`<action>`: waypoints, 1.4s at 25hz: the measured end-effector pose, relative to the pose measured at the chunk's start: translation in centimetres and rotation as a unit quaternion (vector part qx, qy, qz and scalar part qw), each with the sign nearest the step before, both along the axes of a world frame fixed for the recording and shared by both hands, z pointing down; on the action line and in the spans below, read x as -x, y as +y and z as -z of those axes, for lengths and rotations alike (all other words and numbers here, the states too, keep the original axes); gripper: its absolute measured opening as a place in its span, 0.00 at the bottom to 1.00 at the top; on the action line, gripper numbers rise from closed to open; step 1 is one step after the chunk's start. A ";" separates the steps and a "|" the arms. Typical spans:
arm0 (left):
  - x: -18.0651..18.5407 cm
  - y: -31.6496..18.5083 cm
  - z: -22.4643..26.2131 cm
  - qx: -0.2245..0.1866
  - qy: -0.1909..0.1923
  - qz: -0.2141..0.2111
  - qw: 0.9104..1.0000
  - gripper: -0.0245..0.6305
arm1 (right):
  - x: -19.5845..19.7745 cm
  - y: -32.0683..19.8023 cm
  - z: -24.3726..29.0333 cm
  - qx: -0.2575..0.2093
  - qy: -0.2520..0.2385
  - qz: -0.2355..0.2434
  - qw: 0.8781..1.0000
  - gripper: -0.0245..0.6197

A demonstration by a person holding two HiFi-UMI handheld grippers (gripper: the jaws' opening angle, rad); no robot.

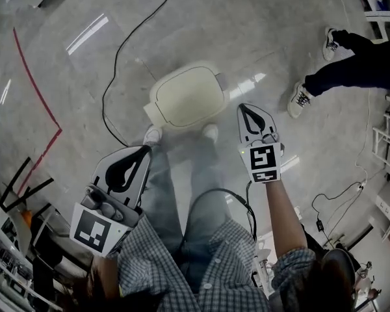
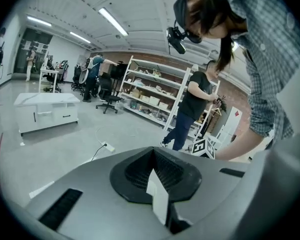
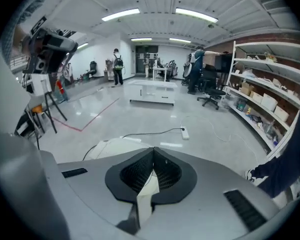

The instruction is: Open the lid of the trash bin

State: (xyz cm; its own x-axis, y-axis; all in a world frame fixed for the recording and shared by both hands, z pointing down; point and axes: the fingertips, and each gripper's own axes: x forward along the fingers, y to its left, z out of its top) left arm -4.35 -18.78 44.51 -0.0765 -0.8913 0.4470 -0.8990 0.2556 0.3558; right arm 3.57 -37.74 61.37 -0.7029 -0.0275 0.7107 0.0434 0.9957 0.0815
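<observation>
Left gripper (image 1: pixel 142 153) and right gripper (image 1: pixel 245 111) hover near the trash bin (image 1: pixel 182 106) on the floor (image 1: pixel 78 83) by the person's shoes (image 1: pixel 153 135), jaws together and empty — closed tips could skid off its smooth lid (image 1: pixel 190 90).

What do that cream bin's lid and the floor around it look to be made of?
Bin lid: probably moulded plastic, cream, matte to satin; its rounded corners and even, seamless surface suggest so. Floor: hard, polished and grey, perhaps sealed concrete or stone; it shows bright streaked reflections.
</observation>
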 end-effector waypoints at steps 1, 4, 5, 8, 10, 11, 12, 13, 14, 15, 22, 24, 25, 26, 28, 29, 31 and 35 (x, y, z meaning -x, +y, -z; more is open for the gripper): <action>-0.1 -0.2 -0.3 0.001 0.003 0.002 1.000 0.03 | 0.2 -0.2 -0.9 0.005 0.007 -0.001 1.000 0.06; -0.8 -0.9 -0.9 -0.001 0.011 0.008 1.000 0.03 | 0.4 -1.0 -3.3 0.022 0.026 -0.014 0.999 0.06; -1.0 -1.1 -1.2 -0.001 0.012 0.007 1.000 0.03 | 0.4 -1.2 -4.0 0.022 0.031 -0.015 0.999 0.06; -1.3 -1.6 -2.1 0.002 0.011 0.003 1.000 0.03 | 0.8 -1.6 -6.4 0.022 0.046 -0.003 0.999 0.06; -1.6 -1.9 -2.6 0.007 0.012 0.001 1.000 0.03 | 0.8 -1.8 -7.8 0.024 0.056 0.004 0.998 0.06; -1.7 -2.0 -2.9 0.009 0.013 0.002 1.000 0.03 | 0.9 -1.9 -8.4 0.024 0.061 0.006 0.998 0.06; -1.8 -2.1 -3.1 0.010 0.015 0.002 1.000 0.03 | 0.9 -2.0 -9.0 0.025 0.065 0.008 0.998 0.06; -1.8 -2.1 -3.3 0.011 0.016 0.003 1.000 0.03 | 1.0 -2.2 -9.7 0.024 0.069 0.010 0.997 0.06; -1.8 -2.2 -3.6 0.011 0.018 0.004 1.000 0.03 | 1.0 -2.4 -10.4 0.023 0.074 0.011 0.997 0.06; -1.9 -2.3 -3.9 0.012 0.020 0.006 1.000 0.03 | 1.1 -2.5 -11.2 0.023 0.079 0.013 0.997 0.06; -2.7 -2.0 -5.2 0.027 0.037 0.013 0.999 0.03 | 1.5 -2.1 -15.5 0.029 0.115 0.030 0.992 0.06; -2.9 -2.0 -5.3 0.031 0.039 0.016 0.999 0.03 | 1.6 -2.2 -16.5 0.034 0.124 0.031 0.991 0.06; -2.9 -1.9 -5.4 0.032 0.040 0.019 0.998 0.03 | 1.6 -2.1 -17.0 0.038 0.129 0.030 0.990 0.06; -3.0 -1.9 -5.4 0.034 0.041 0.021 0.998 0.03 | 1.6 -2.1 -17.5 0.041 0.134 0.027 0.990 0.06; -3.0 -1.9 -5.5 0.035 0.042 0.023 0.998 0.03 | 1.5 -2.3 -18.4 0.043 0.143 0.023 0.989 0.06; -3.0 -1.8 -5.6 0.037 0.043 0.023 0.998 0.03 | 1.5 -2.3 -18.7 0.044 0.146 0.021 0.988 0.06; -3.0 -1.6 -5.7 0.042 0.043 0.022 0.998 0.03 | 1.5 -2.2 -19.3 0.051 0.149 0.014 0.987 0.06; -2.9 -1.6 -5.9 0.044 0.042 0.022 0.998 0.03 | 1.3 -2.1 -20.0 0.067 0.152 0.012 0.986 0.06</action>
